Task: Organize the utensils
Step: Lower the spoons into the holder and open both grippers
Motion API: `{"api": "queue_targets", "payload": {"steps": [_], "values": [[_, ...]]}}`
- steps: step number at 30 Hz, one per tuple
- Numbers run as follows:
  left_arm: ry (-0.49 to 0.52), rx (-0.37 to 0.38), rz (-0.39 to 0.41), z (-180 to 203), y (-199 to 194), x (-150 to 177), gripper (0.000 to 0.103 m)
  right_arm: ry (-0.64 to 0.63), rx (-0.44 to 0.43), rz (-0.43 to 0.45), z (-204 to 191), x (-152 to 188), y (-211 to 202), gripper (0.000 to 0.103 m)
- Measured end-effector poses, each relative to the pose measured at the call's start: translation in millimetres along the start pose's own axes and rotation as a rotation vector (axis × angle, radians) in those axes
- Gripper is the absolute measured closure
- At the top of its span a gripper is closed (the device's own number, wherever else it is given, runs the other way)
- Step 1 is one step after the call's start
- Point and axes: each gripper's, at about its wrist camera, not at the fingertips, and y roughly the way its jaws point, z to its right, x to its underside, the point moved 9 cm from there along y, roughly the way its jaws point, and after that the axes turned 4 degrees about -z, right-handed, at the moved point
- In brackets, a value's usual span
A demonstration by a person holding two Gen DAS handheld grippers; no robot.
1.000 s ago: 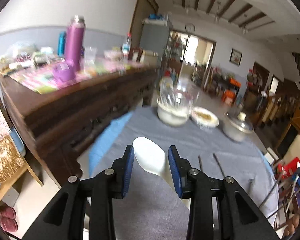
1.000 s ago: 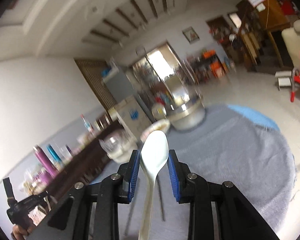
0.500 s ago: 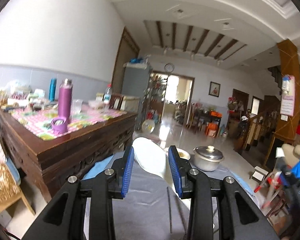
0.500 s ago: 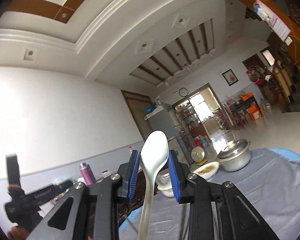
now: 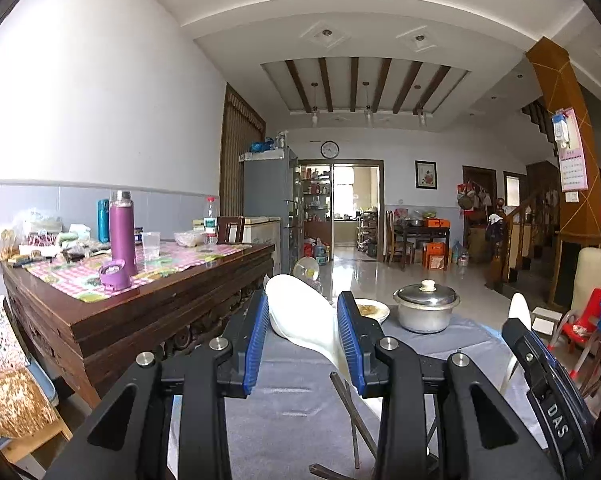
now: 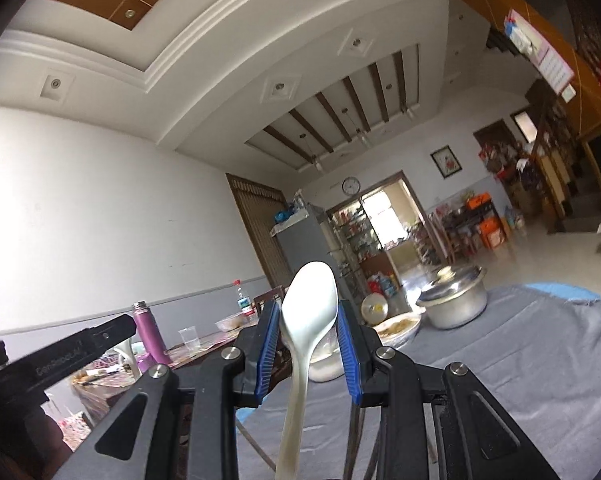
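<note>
Two grippers are in view, each clamped on a white spoon, both raised above the round table (image 5: 292, 412) with its grey cloth. Largest item first: the table carries everything else noted. Toward its far side stands a lidded metal pot (image 5: 426, 310), with a plate of food (image 5: 370, 310) just left of the pot and a clear jar (image 6: 326, 360) nearer the grippers, partly hidden behind the right one. On the cloth, on the near side of the pot, lie thin dark chopsticks (image 5: 354, 408), crossing one another under the gripper fingers.

Left gripper (image 5: 302, 334): blue pads grasp a broad white spoon (image 5: 304, 320) at the base of its bowl; the bowl tilts up and left, the handle runs down to the right.

Right gripper (image 6: 308, 340): pads pinch a slimmer white spoon (image 6: 310, 308) at the neck, bowl upright above the fingers, handle hanging below them. In the left view it shows at the right edge with the spoon tip above it.
</note>
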Motion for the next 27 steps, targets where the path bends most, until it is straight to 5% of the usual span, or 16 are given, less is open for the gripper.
{"api": "queue_targets", "payload": {"steps": [27], "values": [[0.083, -0.013, -0.019, 22.4, 14.1, 32.2, 0.066, -0.163, 0.036, 0.004, -4.6, 49.8, -7.6, 0.071]]}}
